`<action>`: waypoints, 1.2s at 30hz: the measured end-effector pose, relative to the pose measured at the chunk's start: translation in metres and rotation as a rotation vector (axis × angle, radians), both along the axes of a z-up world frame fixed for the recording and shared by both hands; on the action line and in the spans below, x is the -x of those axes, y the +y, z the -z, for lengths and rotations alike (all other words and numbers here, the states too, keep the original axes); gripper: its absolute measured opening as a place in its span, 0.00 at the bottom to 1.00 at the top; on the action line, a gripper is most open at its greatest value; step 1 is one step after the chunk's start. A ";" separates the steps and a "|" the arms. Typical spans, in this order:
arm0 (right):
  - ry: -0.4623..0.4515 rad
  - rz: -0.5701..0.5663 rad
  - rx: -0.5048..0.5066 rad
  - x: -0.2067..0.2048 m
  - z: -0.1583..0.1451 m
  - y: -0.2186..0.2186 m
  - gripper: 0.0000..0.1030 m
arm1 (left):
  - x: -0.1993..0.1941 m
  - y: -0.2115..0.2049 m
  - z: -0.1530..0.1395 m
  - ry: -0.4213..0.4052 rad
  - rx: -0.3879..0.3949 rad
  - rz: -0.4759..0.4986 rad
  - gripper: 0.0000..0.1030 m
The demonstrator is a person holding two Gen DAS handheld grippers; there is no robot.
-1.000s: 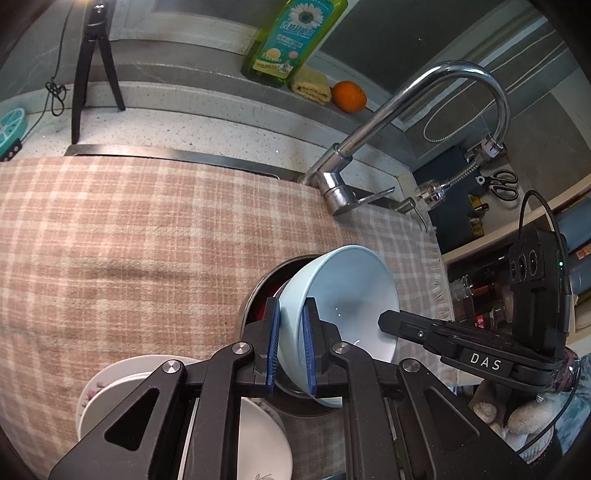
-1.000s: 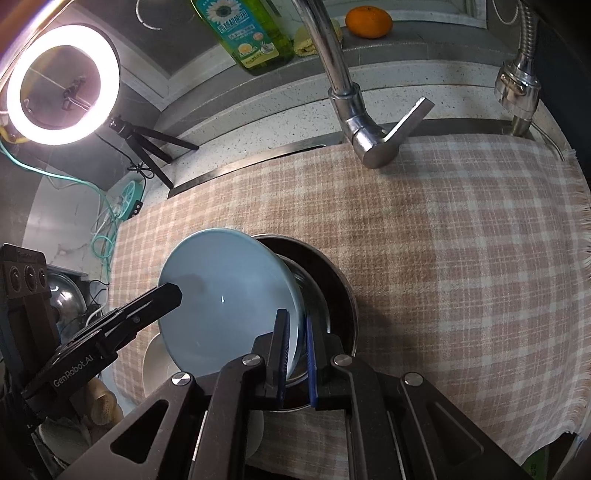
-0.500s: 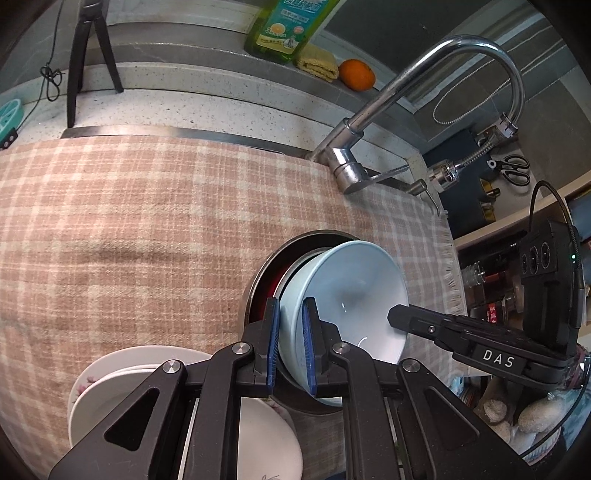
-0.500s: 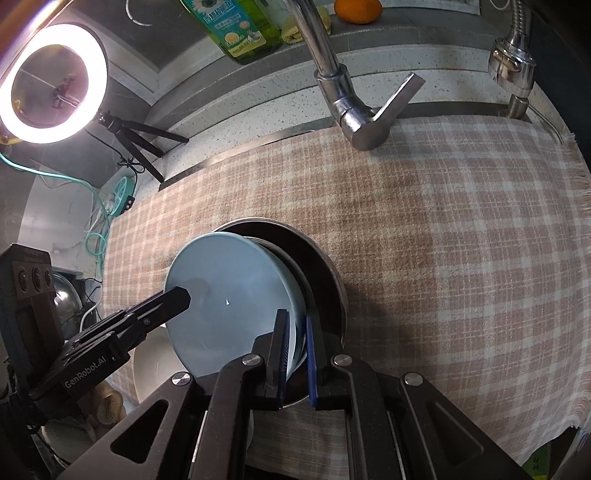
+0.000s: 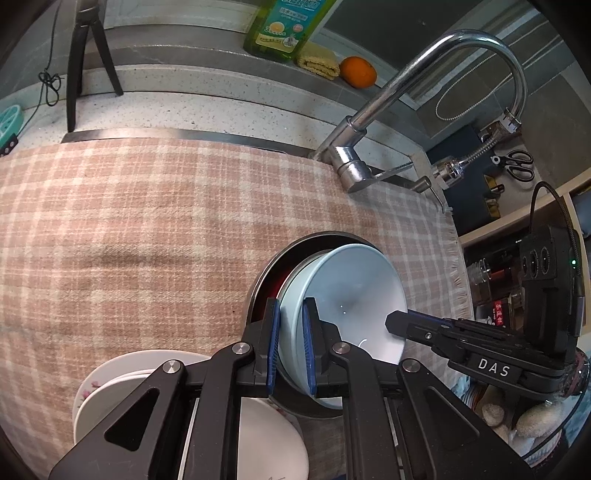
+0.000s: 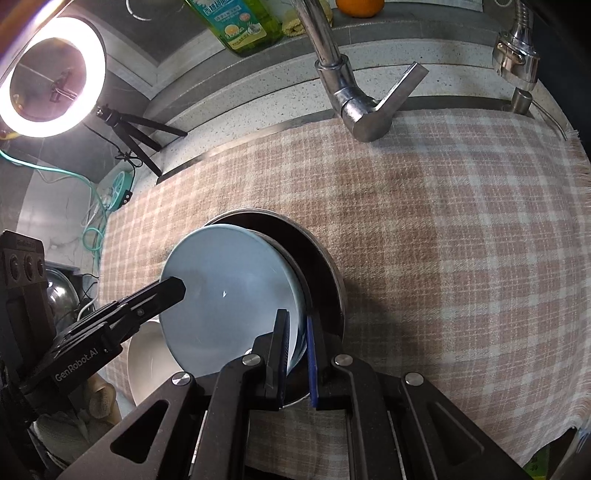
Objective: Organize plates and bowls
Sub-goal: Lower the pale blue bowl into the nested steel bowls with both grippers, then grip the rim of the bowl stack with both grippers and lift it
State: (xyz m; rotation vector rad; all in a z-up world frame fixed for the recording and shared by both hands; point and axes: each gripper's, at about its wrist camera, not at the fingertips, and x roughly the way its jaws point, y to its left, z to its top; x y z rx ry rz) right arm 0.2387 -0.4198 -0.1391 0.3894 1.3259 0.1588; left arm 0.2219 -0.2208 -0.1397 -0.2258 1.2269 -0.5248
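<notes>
A pale blue bowl point(image 5: 351, 295) point(image 6: 229, 288) leans tilted inside a dark metal pot point(image 5: 269, 269) point(image 6: 325, 266) with a reddish inside. My left gripper point(image 5: 291, 347) is shut on the bowl's near rim, blue pads on either side of the wall. My right gripper point(image 6: 295, 354) clamps the opposite rim. Each wrist view shows the other gripper's fingertip reaching onto the bowl. A stack of white plates point(image 5: 122, 376) point(image 6: 144, 354) lies just left of the pot, partly hidden by the left gripper's body.
A pink checked cloth point(image 5: 147, 221) covers the sink area under the pot. A chrome faucet point(image 5: 388, 96) arches over the back right. On the ledge behind stand a green soap bottle point(image 5: 284, 26), a sponge and an orange point(image 5: 357, 72). A tripod point(image 5: 85, 55) and ring light point(image 6: 51, 77) stand at the left.
The blue bowl has sunk a little deeper into the pot, so more of the pot's far rim shows. Both grippers keep their hold on its rim.
</notes>
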 end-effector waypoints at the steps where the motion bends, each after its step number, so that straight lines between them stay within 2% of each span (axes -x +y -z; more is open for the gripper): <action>1: -0.001 0.000 -0.002 0.000 0.000 0.000 0.10 | 0.000 0.000 0.000 -0.002 -0.002 0.001 0.10; 9: -0.021 0.001 -0.003 0.005 -0.007 -0.003 0.10 | 0.001 0.001 -0.003 -0.004 -0.007 -0.004 0.10; 13: -0.045 -0.002 -0.009 0.009 -0.013 -0.004 0.20 | 0.002 0.005 -0.008 -0.016 -0.001 -0.006 0.10; 18: -0.101 0.008 -0.004 0.019 -0.023 -0.007 0.20 | 0.003 0.016 -0.016 -0.028 0.013 -0.029 0.10; 26: -0.201 0.120 -0.022 0.044 -0.026 -0.031 0.21 | 0.011 0.038 -0.015 -0.035 0.032 -0.070 0.11; 31: -0.200 0.190 -0.090 0.053 -0.014 -0.046 0.21 | 0.013 0.045 -0.010 -0.028 0.040 -0.099 0.11; 36: -0.239 0.231 -0.132 0.060 -0.016 -0.052 0.21 | 0.015 0.058 -0.003 0.002 0.128 -0.169 0.11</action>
